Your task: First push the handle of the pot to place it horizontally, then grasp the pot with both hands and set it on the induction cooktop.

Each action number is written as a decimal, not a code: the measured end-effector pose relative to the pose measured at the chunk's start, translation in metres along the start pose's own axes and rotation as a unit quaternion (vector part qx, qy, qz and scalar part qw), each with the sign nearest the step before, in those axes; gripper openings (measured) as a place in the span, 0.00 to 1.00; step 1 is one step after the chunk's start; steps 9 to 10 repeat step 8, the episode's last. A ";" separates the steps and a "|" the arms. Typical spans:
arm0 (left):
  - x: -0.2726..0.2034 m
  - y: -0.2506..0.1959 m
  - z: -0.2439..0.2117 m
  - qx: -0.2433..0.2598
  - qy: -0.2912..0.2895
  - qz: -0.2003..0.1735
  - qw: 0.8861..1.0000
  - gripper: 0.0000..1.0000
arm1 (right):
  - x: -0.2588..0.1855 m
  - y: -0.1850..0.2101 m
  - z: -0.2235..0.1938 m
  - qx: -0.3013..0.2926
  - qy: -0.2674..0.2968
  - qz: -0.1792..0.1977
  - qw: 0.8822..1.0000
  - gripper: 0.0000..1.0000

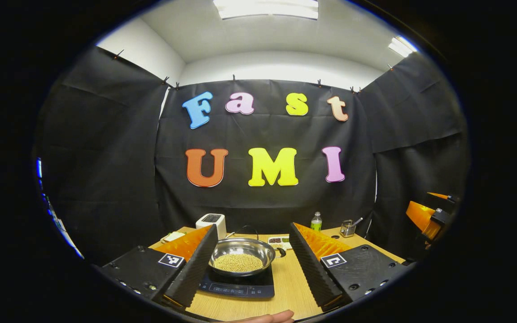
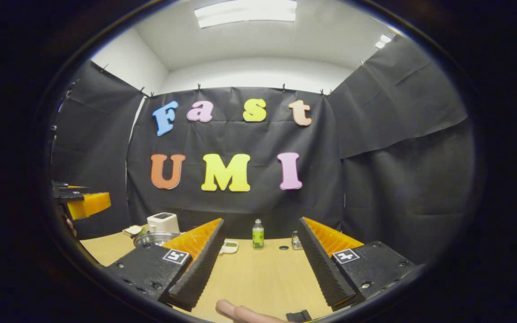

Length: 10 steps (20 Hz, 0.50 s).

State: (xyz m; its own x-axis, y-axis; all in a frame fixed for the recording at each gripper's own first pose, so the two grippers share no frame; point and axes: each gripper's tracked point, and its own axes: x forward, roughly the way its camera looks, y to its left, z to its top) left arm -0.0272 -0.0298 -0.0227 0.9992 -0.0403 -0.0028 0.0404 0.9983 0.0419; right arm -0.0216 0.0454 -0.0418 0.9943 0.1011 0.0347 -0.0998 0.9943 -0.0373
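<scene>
The pot (image 1: 242, 256) sat on the cooktop (image 1: 237, 285), straight ahead of the open, empty left gripper (image 1: 251, 264).

pot (image 1: 242, 256) on the induction cooktop (image 1: 237, 284), toaster (image 1: 212, 223) behind-left, bottle (image 1: 316, 221) behind-right, all on the table (image 1: 292, 287)

In the right gripper view the pot (image 2: 153, 238) is half hidden behind the left finger; the tray's (image 1: 280, 242) contents are too small to tell

Silver pot (image 1: 242, 253), black cooktop (image 1: 238, 287), tan table (image 1: 292, 287).
</scene>
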 end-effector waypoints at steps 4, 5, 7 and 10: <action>0.000 -0.001 -0.002 0.001 0.002 0.000 1.000 0.95 | -0.002 0.003 0.002 0.000 -0.003 0.007 1.000 0.97; 0.001 -0.001 -0.003 0.001 0.002 0.000 1.000 0.94 | -0.003 0.004 0.003 0.001 -0.006 0.008 1.000 0.97; -0.001 0.000 -0.004 0.002 0.001 0.000 1.000 0.94 | -0.003 0.004 0.003 0.000 -0.008 0.008 1.000 0.98; 0.001 0.001 -0.005 0.002 0.001 0.001 1.000 0.94 | -0.003 0.004 0.003 -0.002 -0.008 0.008 1.000 0.98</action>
